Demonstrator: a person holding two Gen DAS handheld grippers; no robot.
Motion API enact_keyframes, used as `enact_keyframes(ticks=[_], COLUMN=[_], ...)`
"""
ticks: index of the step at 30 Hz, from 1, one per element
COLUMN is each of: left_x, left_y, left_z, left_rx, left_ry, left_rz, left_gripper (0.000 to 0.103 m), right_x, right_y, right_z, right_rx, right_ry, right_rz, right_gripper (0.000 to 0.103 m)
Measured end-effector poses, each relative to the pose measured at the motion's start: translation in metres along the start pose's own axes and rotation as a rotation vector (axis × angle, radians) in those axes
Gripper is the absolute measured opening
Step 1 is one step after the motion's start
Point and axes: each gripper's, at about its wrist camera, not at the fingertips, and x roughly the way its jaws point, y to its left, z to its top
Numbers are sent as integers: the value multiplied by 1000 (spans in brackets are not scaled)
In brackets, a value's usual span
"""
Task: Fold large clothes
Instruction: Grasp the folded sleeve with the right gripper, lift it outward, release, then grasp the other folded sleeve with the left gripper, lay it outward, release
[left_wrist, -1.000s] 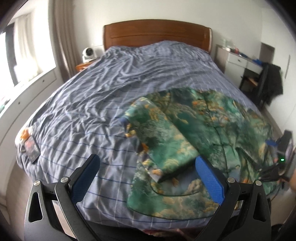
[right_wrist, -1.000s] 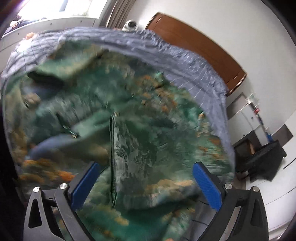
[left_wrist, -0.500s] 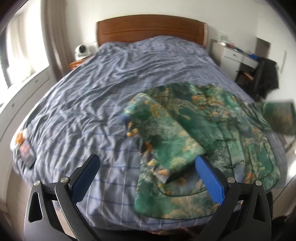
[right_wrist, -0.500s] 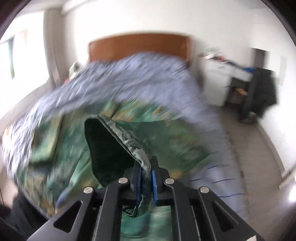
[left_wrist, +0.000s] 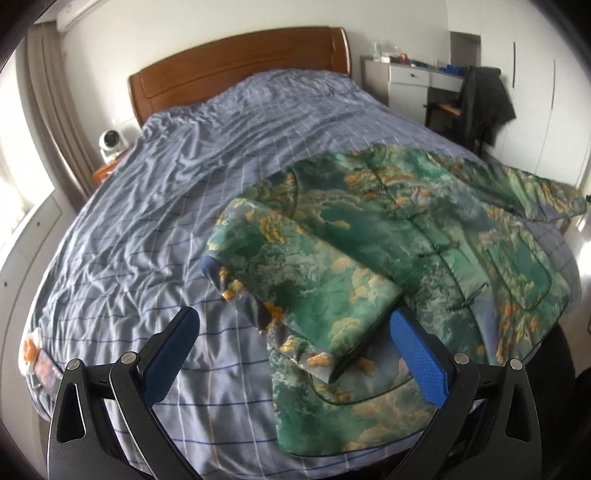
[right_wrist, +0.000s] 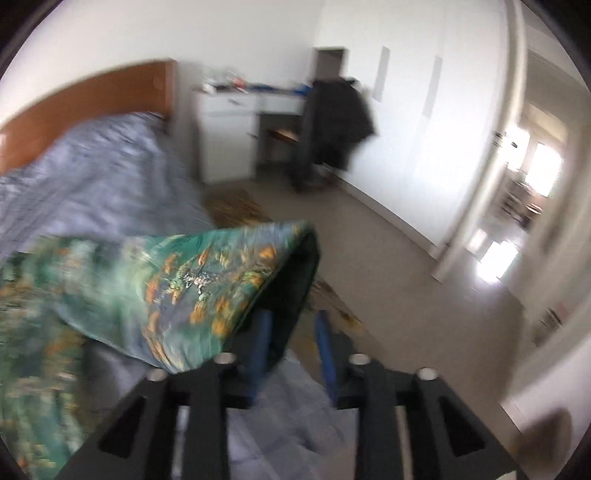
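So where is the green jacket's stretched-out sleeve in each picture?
Left wrist view: the green cloud-patterned padded jacket's outstretched sleeve lies at the far right, reaching off the bed's edge.
Right wrist view: that sleeve fills the lower left, its dark cuff opening at the opening right claw.
Shared landmark: the dark coat on the chair by the white desk.

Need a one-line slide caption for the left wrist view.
Open left gripper above a green printed jacket with one sleeve folded in, on a blue checked bed.
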Motion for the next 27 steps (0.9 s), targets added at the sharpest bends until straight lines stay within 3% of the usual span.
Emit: enact_keyframes(ticks=[1,3,4,10,18,21,23,26,27], left_x=[3,8,11,39,104,129,138,143,143], left_y=[1,1,1,-12,-56,-58,-52,-39,-35], left_z=[0,-1,0,3,-28,-33,-30,-23,-22], left_rx=[4,14,23,114,432,445,400,314,290], left_ry=[7,13,19,45,143,183,196,223,228], left_rz=[-5,-20,-33,-98,-129,-117,-153,-248,-277], left_gripper=[103,103,103,103,103,102,100,66,46], right_x=[3,3,1,-41,-108,-123,-135,-147,-152], right_y=[-4,-5,-5,20,117,149,174,199,204], right_z=[-6,-22,-29,-53,-80,-82,-82,-86,-87], right_rx=[10,38,49,58,-92,-121,-150,-205,-221], right_ry=[6,16,19,-1,-81,-98,-104,-119,-127], right_rz=[-24,-36,-25,101,352,416,467,519,533], right_gripper=[40,62,64,64,64,64,64,64,64])
